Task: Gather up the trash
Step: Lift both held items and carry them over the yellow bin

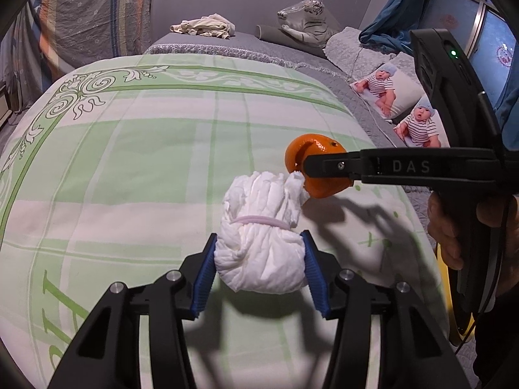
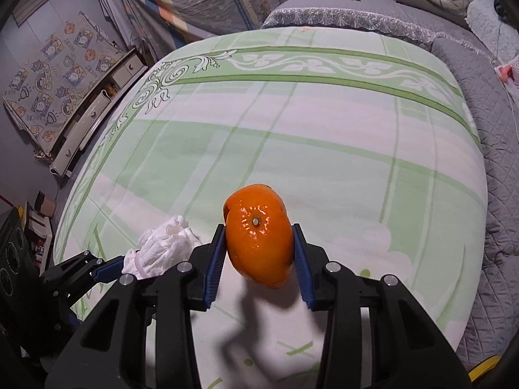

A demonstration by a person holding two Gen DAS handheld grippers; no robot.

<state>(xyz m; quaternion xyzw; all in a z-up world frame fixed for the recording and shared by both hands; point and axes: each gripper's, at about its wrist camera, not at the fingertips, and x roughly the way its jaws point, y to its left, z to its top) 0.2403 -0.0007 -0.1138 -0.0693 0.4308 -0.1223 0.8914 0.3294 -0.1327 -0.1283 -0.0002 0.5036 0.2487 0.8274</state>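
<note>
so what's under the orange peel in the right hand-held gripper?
Only its shadow on the green-patterned bedspread; the orange peel hangs clear of it, pinched in the right hand-held gripper. The peel's underside and inside are hidden.

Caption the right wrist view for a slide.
Right gripper pinches an orange peel above the green bedspread.

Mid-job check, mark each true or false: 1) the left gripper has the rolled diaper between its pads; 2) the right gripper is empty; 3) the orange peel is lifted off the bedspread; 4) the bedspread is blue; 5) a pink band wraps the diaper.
1) True: the left gripper clamps the rolled diaper.
2) False: the right gripper grips the orange peel.
3) True: it casts a shadow on the bedspread.
4) False: it is green and white.
5) True: pink band.
</note>
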